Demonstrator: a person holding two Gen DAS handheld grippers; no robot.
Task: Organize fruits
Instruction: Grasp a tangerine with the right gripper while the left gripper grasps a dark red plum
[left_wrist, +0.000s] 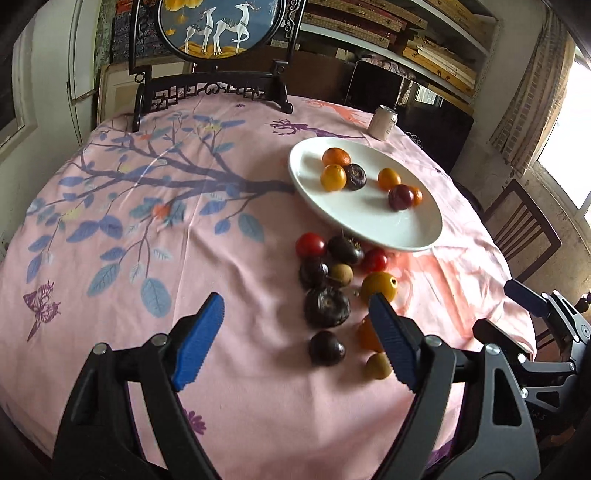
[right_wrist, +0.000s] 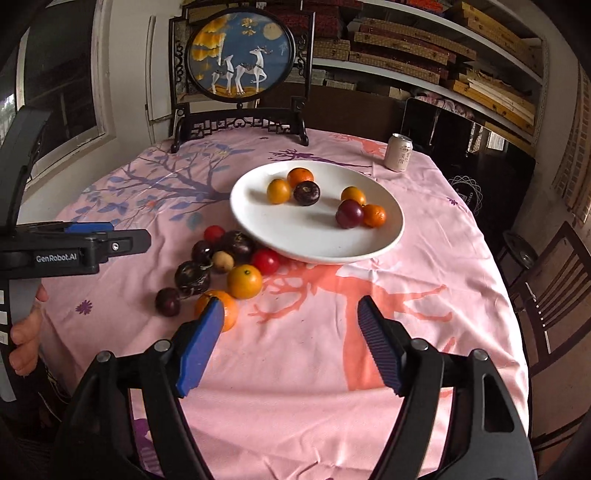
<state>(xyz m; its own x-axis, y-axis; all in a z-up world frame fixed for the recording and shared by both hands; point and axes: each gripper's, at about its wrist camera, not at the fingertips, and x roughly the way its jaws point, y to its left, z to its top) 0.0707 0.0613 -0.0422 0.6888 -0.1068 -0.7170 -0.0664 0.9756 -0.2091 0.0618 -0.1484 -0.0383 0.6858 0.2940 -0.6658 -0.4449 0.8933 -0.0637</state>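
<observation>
Looking along both sets of tongs, I saw the left tongs (left_wrist: 295, 325) spread wide with nothing between their blue ribbed pads, hanging above the near end of the loose fruit. The right tongs (right_wrist: 290, 314) were spread just as wide and held nothing, poised over bare cloth to the right of that fruit.

The oval white ceramic plate (right_wrist: 384, 243) lay on the round desk covered in a pink tree-printed cloth (right_wrist: 424, 332). In the left wrist view its long axis ran from far left to near right. On it sat two groups: two oranges and a dark purple plum (right_wrist: 306, 192) touching one another at the far side, and a second dark red plum (right_wrist: 349, 213) between two small oranges nearer the right rim.

The loose fruit formed a string on the cloth, its long axis running from the plate's near edge toward me. It held two red cherry tomatoes, one (right_wrist: 265, 260) just beside the plate, several dark purple round fruits, a small tan longan (right_wrist: 222, 261), a large yellow-orange citrus (right_wrist: 244, 281) and an orange mandarin (right_wrist: 231, 308) partly behind my right tongs' left pad.

A pale drinks can (right_wrist: 398, 152) stood upright beyond the plate, and a black-framed round deer picture (right_wrist: 239, 55) stood at the desk's far edge.
</observation>
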